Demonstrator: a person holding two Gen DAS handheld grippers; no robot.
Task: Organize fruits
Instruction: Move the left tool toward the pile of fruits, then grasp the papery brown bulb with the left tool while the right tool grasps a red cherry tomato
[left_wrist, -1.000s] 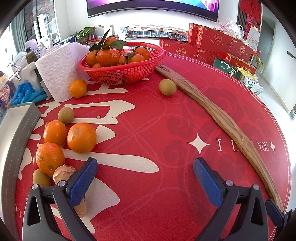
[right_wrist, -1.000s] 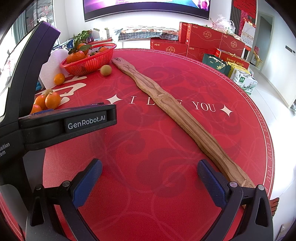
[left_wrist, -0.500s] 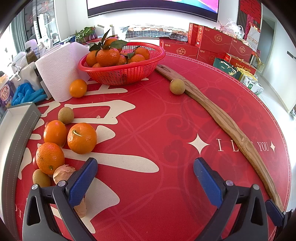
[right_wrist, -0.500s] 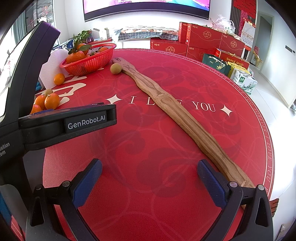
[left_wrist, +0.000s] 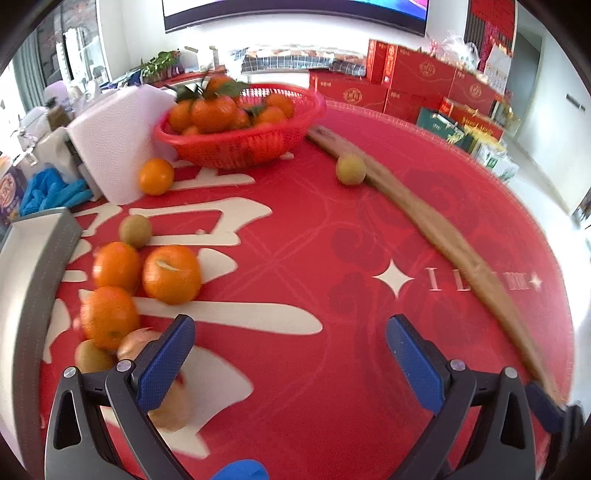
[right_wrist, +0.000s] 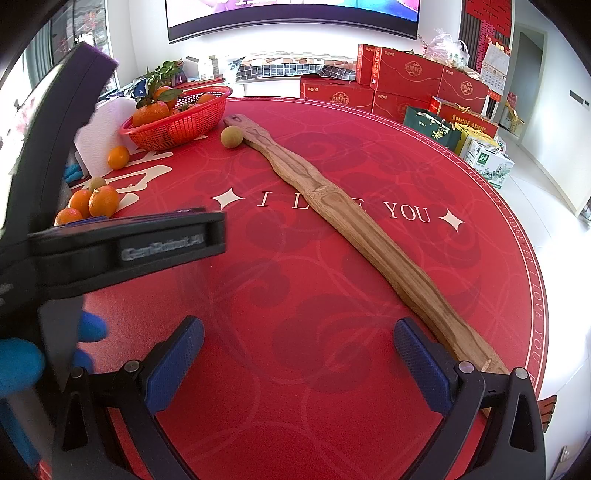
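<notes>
A red basket (left_wrist: 236, 147) of leafy oranges stands at the far left of the round red table; it also shows in the right wrist view (right_wrist: 177, 125). Loose oranges (left_wrist: 171, 273) and small brownish fruits (left_wrist: 135, 230) lie in a cluster left of my left gripper (left_wrist: 290, 354), which is open and empty. One orange (left_wrist: 156, 176) lies by the basket. A yellowish fruit (left_wrist: 350, 169) rests against the long wooden stick (left_wrist: 443, 236). My right gripper (right_wrist: 299, 362) is open and empty over bare table. An onion-like bulb (left_wrist: 171, 406) sits behind the left finger.
A white paper roll (left_wrist: 118, 140) stands left of the basket. A grey-rimmed white tray (left_wrist: 26, 280) lies at the left edge. Red gift boxes (right_wrist: 406, 85) stand on the floor beyond the table. The left gripper's body (right_wrist: 110, 247) fills the right view's left side.
The yellowish fruit rolled right and came to rest against the stick. The left gripper shifted slightly, and its view is now blurred. The right gripper has stayed still.
</notes>
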